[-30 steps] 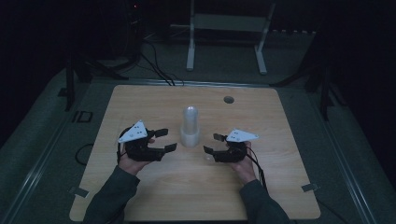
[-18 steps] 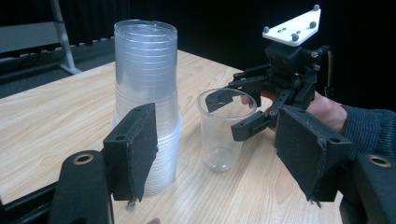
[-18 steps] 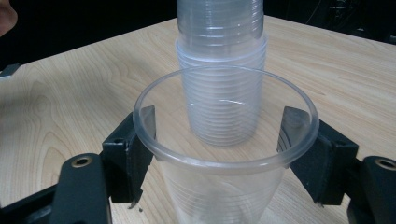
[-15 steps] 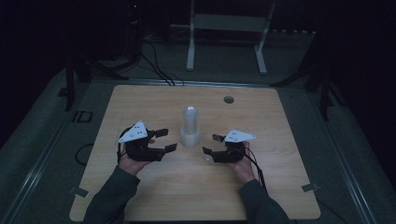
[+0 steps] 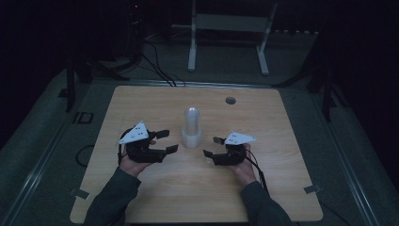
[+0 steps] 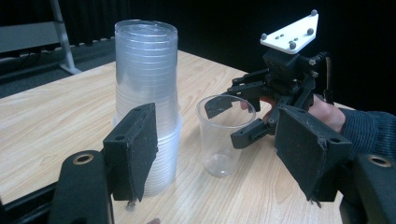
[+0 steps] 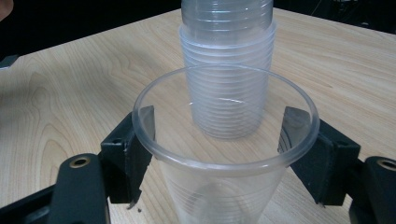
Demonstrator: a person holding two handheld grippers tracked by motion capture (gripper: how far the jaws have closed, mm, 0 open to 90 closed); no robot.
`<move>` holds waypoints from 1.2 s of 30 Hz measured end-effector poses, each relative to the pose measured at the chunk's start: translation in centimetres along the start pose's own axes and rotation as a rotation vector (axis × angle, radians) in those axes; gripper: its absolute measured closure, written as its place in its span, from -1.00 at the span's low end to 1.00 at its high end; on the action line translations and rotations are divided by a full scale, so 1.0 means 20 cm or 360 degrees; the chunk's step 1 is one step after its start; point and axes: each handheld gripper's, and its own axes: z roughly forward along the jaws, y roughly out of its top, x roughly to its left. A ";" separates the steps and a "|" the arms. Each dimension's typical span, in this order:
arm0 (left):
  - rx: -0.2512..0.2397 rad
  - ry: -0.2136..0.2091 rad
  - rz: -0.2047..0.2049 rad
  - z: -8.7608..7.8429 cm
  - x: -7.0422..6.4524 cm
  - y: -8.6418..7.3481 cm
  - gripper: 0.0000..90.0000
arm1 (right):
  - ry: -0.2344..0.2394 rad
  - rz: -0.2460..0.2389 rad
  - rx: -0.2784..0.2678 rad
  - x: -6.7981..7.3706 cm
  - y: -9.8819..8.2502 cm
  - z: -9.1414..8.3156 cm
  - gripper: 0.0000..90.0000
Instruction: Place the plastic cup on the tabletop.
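A tall stack of clear plastic cups (image 5: 191,127) (image 6: 147,93) (image 7: 226,70) stands upright at the middle of the wooden table (image 5: 282,188). A single clear cup (image 6: 224,135) (image 7: 224,154) stands on the table just right of the stack. My right gripper (image 5: 211,146) (image 6: 229,120) (image 7: 217,135) has one jaw on each side of this cup below the rim. Its jaws have just been opening, and the round cup looks unsqueezed. My left gripper (image 5: 170,141) (image 6: 215,149) is open and holds nothing; it points at the stack from the left.
A small round hole (image 5: 230,100) sits in the tabletop at the back right. A white metal stand (image 5: 228,28) and cables (image 5: 155,66) lie on the floor behind the table. The person's forearms (image 5: 113,197) come in over the near edge.
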 end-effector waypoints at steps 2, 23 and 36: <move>0.0001 0.0000 0.0000 0.00 0.00 0.00 -0.33 | 0.0002 -0.0002 0.0007 0.00 0.00 0.00 -0.42; -0.0006 0.0008 0.0002 -0.01 0.00 0.00 -0.33 | -0.0018 0.0006 0.0109 0.02 -0.02 -0.04 -0.73; -0.0010 0.0010 0.0001 -0.02 0.00 0.00 -0.33 | -0.0032 -0.0020 0.0090 0.03 -0.03 -0.11 -0.73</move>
